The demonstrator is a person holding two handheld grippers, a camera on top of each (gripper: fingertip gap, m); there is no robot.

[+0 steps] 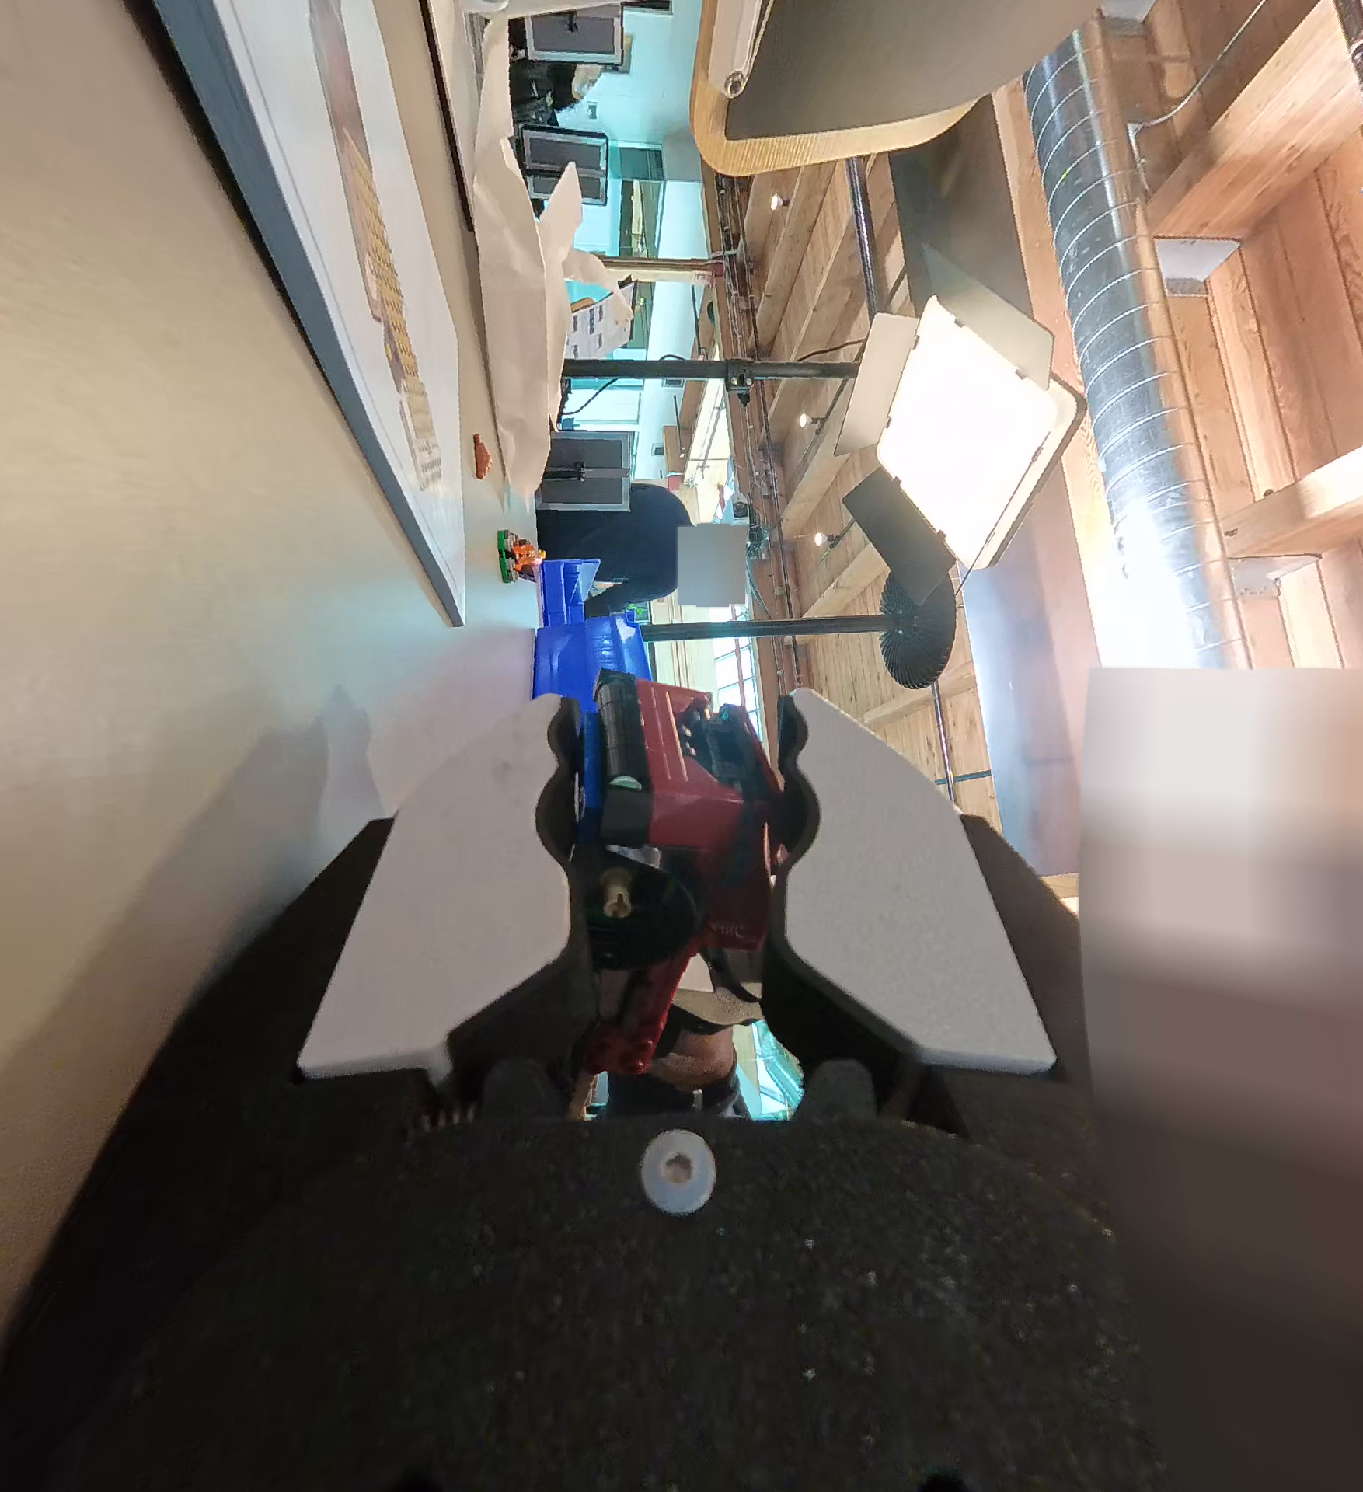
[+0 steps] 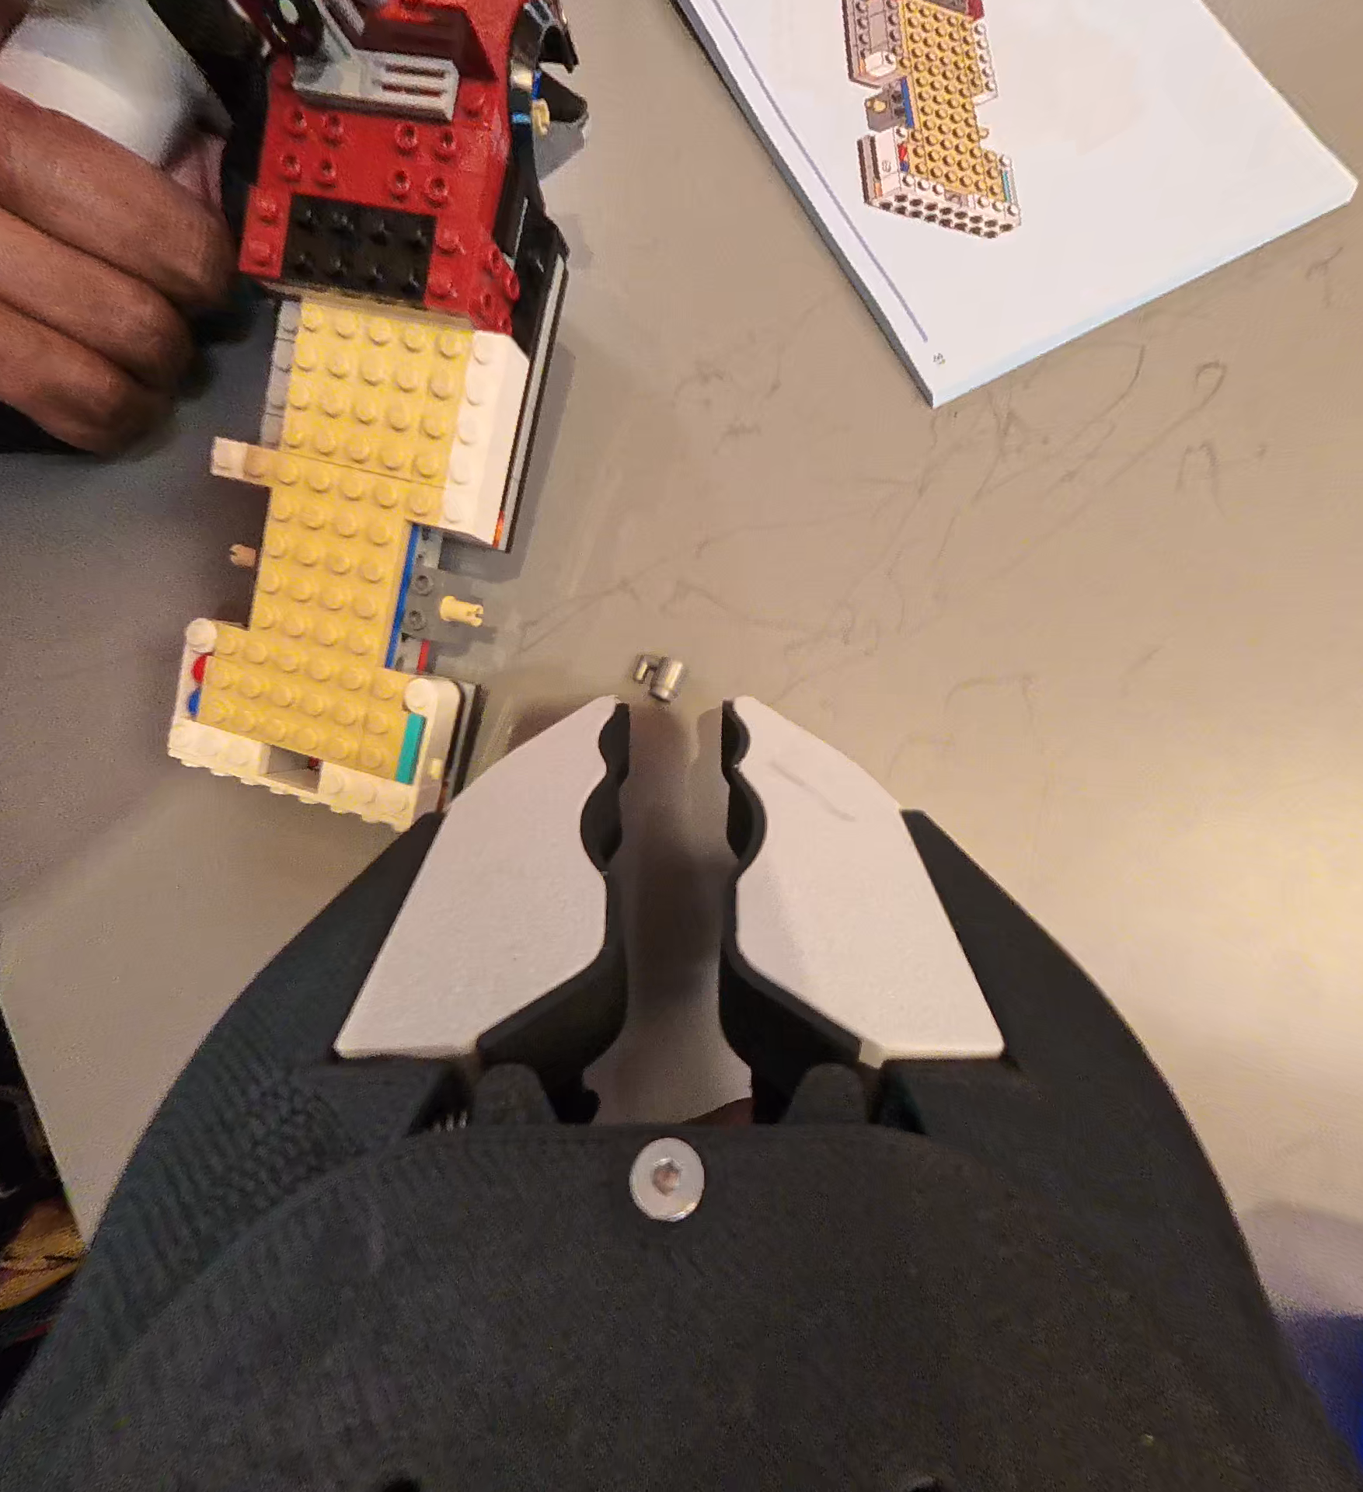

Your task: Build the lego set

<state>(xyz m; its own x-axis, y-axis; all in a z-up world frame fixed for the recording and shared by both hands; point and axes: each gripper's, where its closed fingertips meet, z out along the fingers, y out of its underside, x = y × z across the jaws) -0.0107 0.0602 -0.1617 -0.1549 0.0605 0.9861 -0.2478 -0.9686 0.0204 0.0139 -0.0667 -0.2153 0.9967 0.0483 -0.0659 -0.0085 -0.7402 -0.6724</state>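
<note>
The grey desk carries everything in view. An open instruction booklet lies flat toward the far right, its page facing up where it can be read, and well away from the parts.

The largest object is a brick-built vehicle model on the desk's left side: a red cab end with black studs, then a long tan studded deck edged in white. It lies lengthwise, so the whole deck is exposed from above. In the right wrist view a person's hand sits beside the red end. The left hand-held gripper is clamped on that same red end, its dark pads against either side of the red and black bodywork. Judging from this hold, the model is being steadied at one end while the other end is left free. Blue bins stand just beyond it, with a small green and orange brick piece farther back.

The right hand-held gripper has its fingers apart with only bare desk between them. It holds nothing. A small grey metallic piece lies on the desk just beyond its fingertips, apart from both, and near the rear corner of the model. A tan pin juts sideways from the model's grey chassis, not far from that piece.
</note>
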